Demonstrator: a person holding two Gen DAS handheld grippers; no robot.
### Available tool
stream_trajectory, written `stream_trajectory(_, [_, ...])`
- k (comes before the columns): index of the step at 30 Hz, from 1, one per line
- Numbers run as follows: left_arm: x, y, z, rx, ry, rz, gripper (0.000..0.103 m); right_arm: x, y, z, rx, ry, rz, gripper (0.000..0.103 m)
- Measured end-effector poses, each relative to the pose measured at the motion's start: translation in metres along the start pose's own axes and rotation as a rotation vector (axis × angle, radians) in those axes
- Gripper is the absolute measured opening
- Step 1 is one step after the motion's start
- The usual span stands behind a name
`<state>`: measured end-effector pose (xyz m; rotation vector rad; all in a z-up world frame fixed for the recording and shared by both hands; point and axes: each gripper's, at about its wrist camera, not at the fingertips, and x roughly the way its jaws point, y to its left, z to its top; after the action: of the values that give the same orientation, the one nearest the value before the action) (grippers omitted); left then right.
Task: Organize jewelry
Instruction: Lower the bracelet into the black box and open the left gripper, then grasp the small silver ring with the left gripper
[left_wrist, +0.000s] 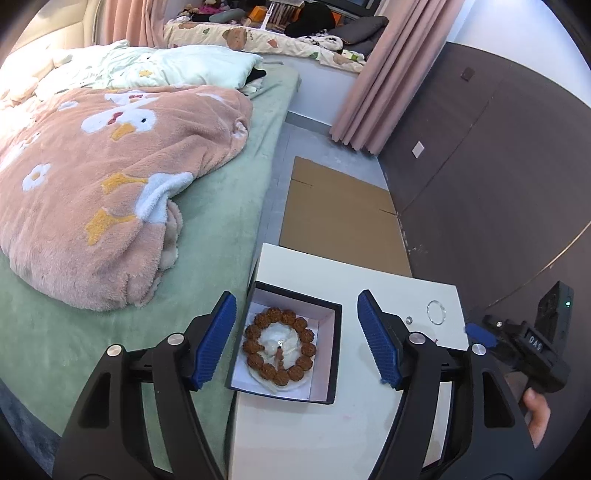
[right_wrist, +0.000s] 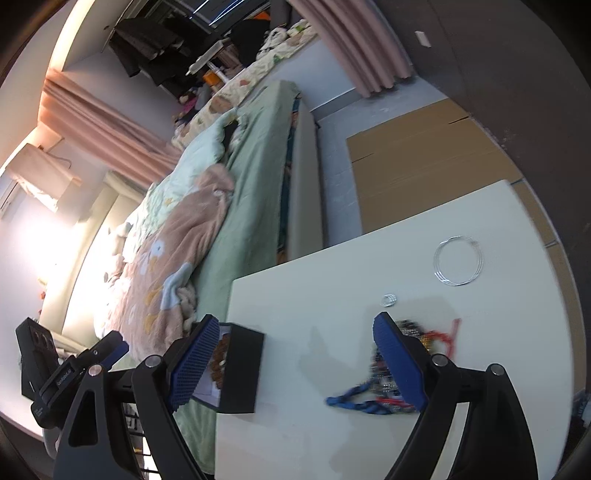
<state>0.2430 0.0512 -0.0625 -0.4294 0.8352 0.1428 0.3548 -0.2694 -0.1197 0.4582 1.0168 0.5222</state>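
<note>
Both the left gripper (left_wrist: 297, 339) and right gripper (right_wrist: 295, 363) are spread wide, nothing held; the thin, slippery wire bangle (right_wrist: 458, 261) is best pinched across its rim.

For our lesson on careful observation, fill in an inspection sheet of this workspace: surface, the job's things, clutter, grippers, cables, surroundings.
Surface: white table, beside the bed.
Job's things: brown bead bracelet lying in the open black box; silver wire bangle, small silver ring and a blurred tangle of blue and red corded beadwork lying loose on the table.
Clutter: nothing seen.
Grippers: left gripper jaws open, either side of the box, nothing held; right gripper jaws open, empty.
Cables: nothing seen.
Surroundings: bed with green sheet and pink blanket; flat cardboard on the floor; pink curtain.
</note>
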Motion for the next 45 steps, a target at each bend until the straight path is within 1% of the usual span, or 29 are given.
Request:
stream_trajectory(1, [0.001,-0.004,0.000,0.007,0.000,-0.005,0.073,-0.004,-0.005,0.002,0.004,-0.010,-0.018,0.084])
stream_trajectory(6, [0.015,-0.030,-0.002,0.044,0.016,-0.031,0.073,-0.020,-0.031,0.009,0.046,-0.043,-0.086,0.084])
stream_trajectory(12, [0.044,-0.073,-0.005,0.114,0.061,-0.069,0.073,-0.028,-0.055,0.013,0.088,-0.059,-0.128,0.084])
stream_trajectory(15, [0.064,-0.097,-0.009,0.149,0.090,-0.094,0.073,-0.028,-0.070,0.015,0.115,-0.053,-0.148,0.084])
stream_trajectory(17, [0.077,-0.108,-0.011,0.156,0.111,-0.108,0.073,-0.025,-0.080,0.017,0.137,-0.046,-0.155,0.082])
stream_trajectory(20, [0.094,-0.124,-0.015,0.167,0.136,-0.119,0.073,-0.020,-0.094,0.020,0.170,-0.030,-0.172,0.077])
stream_trajectory(22, [0.106,-0.136,-0.017,0.177,0.155,-0.128,0.070,-0.018,-0.104,0.021,0.189,-0.019,-0.191,0.071])
stream_trajectory(26, [0.131,-0.153,-0.024,0.190,0.198,-0.139,0.063,-0.016,-0.119,0.023,0.215,-0.003,-0.219,0.066])
stream_trajectory(29, [0.150,-0.165,-0.029,0.196,0.230,-0.146,0.058,-0.017,-0.130,0.025,0.244,0.001,-0.222,0.060])
stream_trajectory(31, [0.163,-0.171,-0.034,0.203,0.250,-0.144,0.052,-0.018,-0.136,0.026,0.268,-0.001,-0.221,0.055])
stream_trajectory(33, [0.175,-0.177,-0.038,0.214,0.268,-0.140,0.049,-0.018,-0.138,0.027,0.276,0.001,-0.223,0.052])
stream_trajectory(34, [0.182,-0.181,-0.041,0.218,0.282,-0.137,0.045,-0.018,-0.139,0.027,0.278,0.001,-0.224,0.052])
stream_trajectory(36, [0.194,-0.186,-0.045,0.221,0.306,-0.141,0.041,-0.019,-0.140,0.028,0.279,-0.001,-0.231,0.052])
stream_trajectory(39, [0.205,-0.191,-0.050,0.233,0.319,-0.128,0.037,-0.020,-0.141,0.029,0.283,-0.009,-0.233,0.052])
stream_trajectory(41, [0.211,-0.194,-0.055,0.244,0.322,-0.119,0.036,-0.021,-0.141,0.031,0.280,-0.014,-0.240,0.052])
stream_trajectory(44, [0.218,-0.197,-0.060,0.260,0.320,-0.103,0.036,-0.023,-0.135,0.034,0.252,-0.021,-0.274,0.052])
stream_trajectory(45, [0.220,-0.198,-0.061,0.264,0.321,-0.097,0.034,-0.023,-0.131,0.035,0.235,-0.023,-0.283,0.052])
